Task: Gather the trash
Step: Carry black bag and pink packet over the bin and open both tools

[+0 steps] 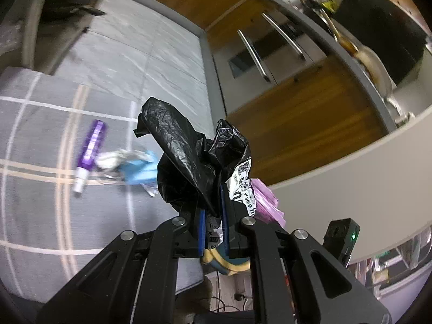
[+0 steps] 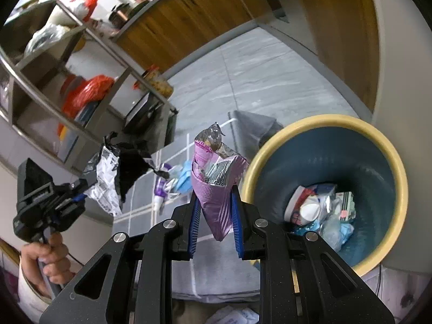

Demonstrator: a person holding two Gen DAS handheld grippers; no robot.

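Left hand-held gripper clamps black bag; right hand-held gripper clamps purple wrapper. Bin at 3 o'clock, bottom rim cut off. Bottle blurred.

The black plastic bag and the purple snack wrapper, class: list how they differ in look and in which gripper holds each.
The black plastic bag is crumpled, dark, with white printed paper; the purple snack wrapper is pink-purple, silver-lined and torn open. The left gripper pinches the bag; the right gripper clamps the wrapper. Both are held above the floor.
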